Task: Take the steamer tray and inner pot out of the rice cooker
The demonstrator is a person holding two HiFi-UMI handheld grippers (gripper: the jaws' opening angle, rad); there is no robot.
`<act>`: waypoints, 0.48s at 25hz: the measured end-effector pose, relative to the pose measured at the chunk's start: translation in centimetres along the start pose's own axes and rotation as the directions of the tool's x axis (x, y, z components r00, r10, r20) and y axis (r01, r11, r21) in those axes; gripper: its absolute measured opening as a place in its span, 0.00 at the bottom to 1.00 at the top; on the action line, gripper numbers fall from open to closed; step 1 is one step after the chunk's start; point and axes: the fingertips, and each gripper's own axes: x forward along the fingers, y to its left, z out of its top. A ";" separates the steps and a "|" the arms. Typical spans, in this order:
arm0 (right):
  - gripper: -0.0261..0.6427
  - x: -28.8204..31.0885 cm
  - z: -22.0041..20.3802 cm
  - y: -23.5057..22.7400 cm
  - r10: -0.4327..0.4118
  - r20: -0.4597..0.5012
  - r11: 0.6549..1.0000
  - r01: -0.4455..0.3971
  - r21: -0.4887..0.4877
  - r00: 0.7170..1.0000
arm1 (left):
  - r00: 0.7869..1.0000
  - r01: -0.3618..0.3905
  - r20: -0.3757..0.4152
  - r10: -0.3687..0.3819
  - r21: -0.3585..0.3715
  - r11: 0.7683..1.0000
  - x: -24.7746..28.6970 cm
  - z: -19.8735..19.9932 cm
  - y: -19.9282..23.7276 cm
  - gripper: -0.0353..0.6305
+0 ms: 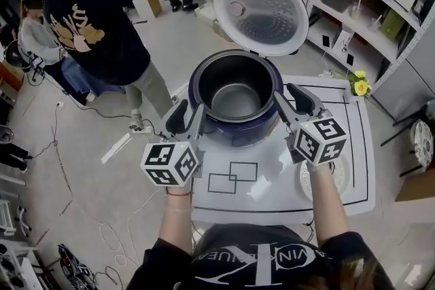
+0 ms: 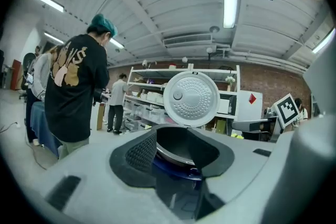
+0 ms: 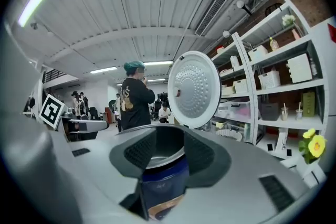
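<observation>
The jaws of our left gripper (image 2: pixel 176 150) stand apart, as do those of our right gripper (image 3: pixel 163 157). Each pair frames the rim of the inner pot (image 1: pixel 236 88) without pressing it. The pot sits in the blue rice cooker (image 1: pixel 239 131), lid (image 1: pixel 260 12) raised at the far side. If 1 pad closes outside the cooker wall, we clamp the housing too and drag it; uneven bites would tip the pot

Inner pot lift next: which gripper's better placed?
Right gripper, narrowly: its open jaws frame the inner pot rim and rice cooker wall up close. Left gripper, also open, sees them farther off. Both flank it; likely a two-handed lift.
</observation>
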 end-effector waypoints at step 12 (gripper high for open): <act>0.28 5.5 -3.4 -3.0 -0.065 -0.227 0.996 0.076 0.039 0.972 | 0.989 0.126 -0.079 -0.127 -0.027 0.992 4.8 -0.9 2.4 0.32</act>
